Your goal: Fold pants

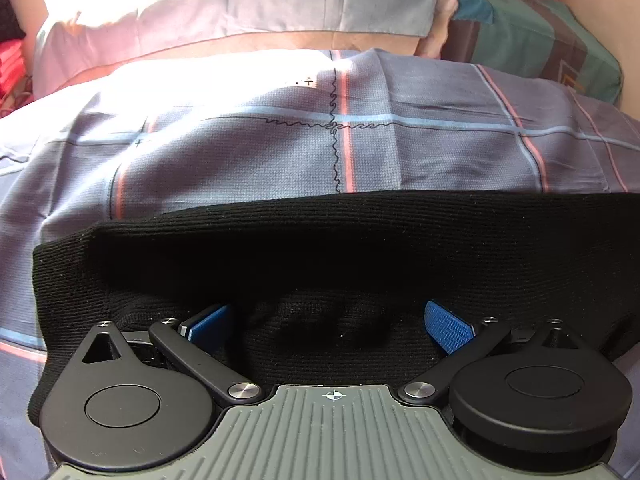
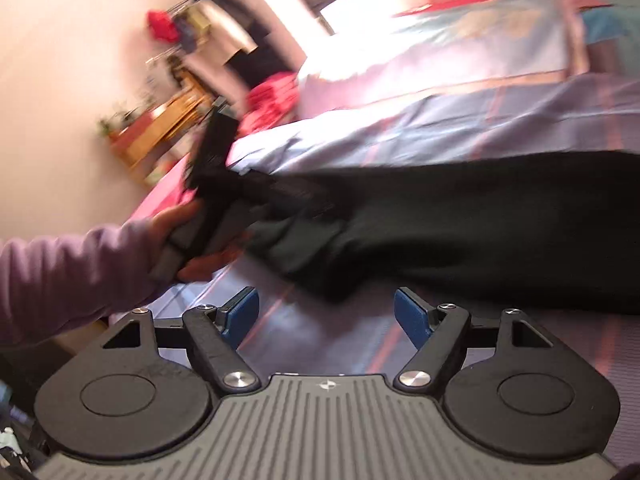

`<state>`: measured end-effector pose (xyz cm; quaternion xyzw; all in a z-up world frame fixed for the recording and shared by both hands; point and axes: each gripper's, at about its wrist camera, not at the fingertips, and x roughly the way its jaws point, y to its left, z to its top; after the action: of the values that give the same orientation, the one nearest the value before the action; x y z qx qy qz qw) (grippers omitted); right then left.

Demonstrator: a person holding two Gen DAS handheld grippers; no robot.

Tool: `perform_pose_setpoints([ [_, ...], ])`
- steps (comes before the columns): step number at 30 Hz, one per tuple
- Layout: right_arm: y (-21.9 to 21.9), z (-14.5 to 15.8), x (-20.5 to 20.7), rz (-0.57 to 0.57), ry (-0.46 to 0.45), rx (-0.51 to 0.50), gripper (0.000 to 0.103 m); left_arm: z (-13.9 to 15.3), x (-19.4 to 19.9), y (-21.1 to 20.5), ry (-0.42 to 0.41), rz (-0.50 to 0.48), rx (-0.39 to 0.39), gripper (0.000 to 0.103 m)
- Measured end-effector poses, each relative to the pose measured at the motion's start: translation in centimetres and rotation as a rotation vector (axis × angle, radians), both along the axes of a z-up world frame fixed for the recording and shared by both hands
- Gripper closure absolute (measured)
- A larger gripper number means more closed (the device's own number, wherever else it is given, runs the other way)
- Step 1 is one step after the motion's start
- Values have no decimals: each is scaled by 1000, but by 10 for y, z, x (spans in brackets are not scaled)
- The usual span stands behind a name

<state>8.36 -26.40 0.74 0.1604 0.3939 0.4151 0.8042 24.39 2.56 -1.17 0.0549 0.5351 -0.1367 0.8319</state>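
Observation:
Black knit pants [image 1: 320, 248] lie across the blue checked bedspread [image 1: 280, 152]. In the left wrist view my left gripper [image 1: 332, 320] is open, its blue pads [image 1: 446, 330] wide apart with the pants' near edge bunched between them and a fold of cloth draped over the tips. In the right wrist view, which is blurred, the pants [image 2: 480, 232] stretch from centre to right. My right gripper [image 2: 326, 312] is open and empty above the bedspread, just short of the pants' near edge. The left gripper [image 2: 224, 200], held by a hand, sits at the pants' left end.
Pillows [image 1: 280, 12] in pink and light blue lie at the head of the bed, a teal one [image 1: 540, 36] at the right. Red cloth [image 2: 272, 96] and a wooden shelf [image 2: 160, 136] stand beyond the bed's left side by the wall.

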Motion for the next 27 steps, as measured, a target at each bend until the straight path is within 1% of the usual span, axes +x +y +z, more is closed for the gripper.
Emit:
perform_pose_setpoints([
  [2, 31, -11, 12, 30, -41, -49, 31, 1, -1, 6, 3, 7, -32, 0],
  [5, 48, -26, 35, -26, -73, -63, 32, 3, 1, 11, 14, 21, -61, 0],
  [6, 46, -32, 44, -55, -77, -49, 33, 4, 1, 13, 16, 27, -68, 0],
  [7, 43, -36, 50, -82, -82, -25, 38, 4, 1, 13, 18, 31, -72, 0],
  [8, 38, -39, 54, -107, -75, 17, 40, 5, 0, 14, 17, 33, -75, 0],
  [9, 35, -41, 57, -114, -44, 78, 38, 5, 0, 14, 16, 33, -76, 0],
  [10, 35, -45, 59, -75, 6, 140, 35, 4, 0, 14, 14, 31, -75, 0],
  [11, 38, -50, 62, 23, 74, 193, 35, 4, 0, 14, 13, 27, -71, 0],
  [12, 40, -54, 63, 116, 126, 214, 33, 4, 0, 13, 12, 23, -67, 0],
  [13, 39, -53, 63, 127, 101, 183, 31, 4, 0, 12, 13, 20, -64, 0],
  [14, 36, -51, 67, 109, 77, 157, 34, 4, 0, 12, 13, 19, -61, 0],
  [15, 30, -50, 73, 72, 73, 173, 35, 4, 0, 12, 12, 18, -58, 0],
  [17, 18, -53, 85, -36, 94, 247, 36, 3, 1, 10, 9, 20, -55, 0],
  [18, 17, -57, 88, -69, 122, 294, 36, 3, 1, 10, 7, 19, -50, 0],
  [19, 22, -59, 89, -37, 143, 312, 33, 2, 0, 9, 5, 18, -44, 0],
  [20, 31, -59, 88, 54, 163, 304, 31, 2, 0, 7, 3, 15, -37, 0],
  [21, 43, -61, 87, 184, 217, 286, 29, 1, 0, 6, 2, 11, -30, 0],
  [22, 48, -59, 83, 230, 199, 247, 26, 1, 0, 6, 2, 7, -25, 0],
  [23, 47, -55, 81, 219, 149, 205, 28, 1, 0, 5, 3, 5, -22, 0],
  [24, 42, -53, 86, 175, 138, 193, 29, 1, 1, 5, 4, 5, -21, 0],
  [25, 31, -56, 93, 98, 156, 230, 32, 1, 1, 5, 4, 9, -23, 0],
  [26, 23, -62, 99, 22, 199, 285, 41, 1, 1, 5, 2, 13, -25, 0],
  [27, 21, -66, 100, -3, 233, 300, 45, 1, 1, 5, -1, 15, -24, 0],
])
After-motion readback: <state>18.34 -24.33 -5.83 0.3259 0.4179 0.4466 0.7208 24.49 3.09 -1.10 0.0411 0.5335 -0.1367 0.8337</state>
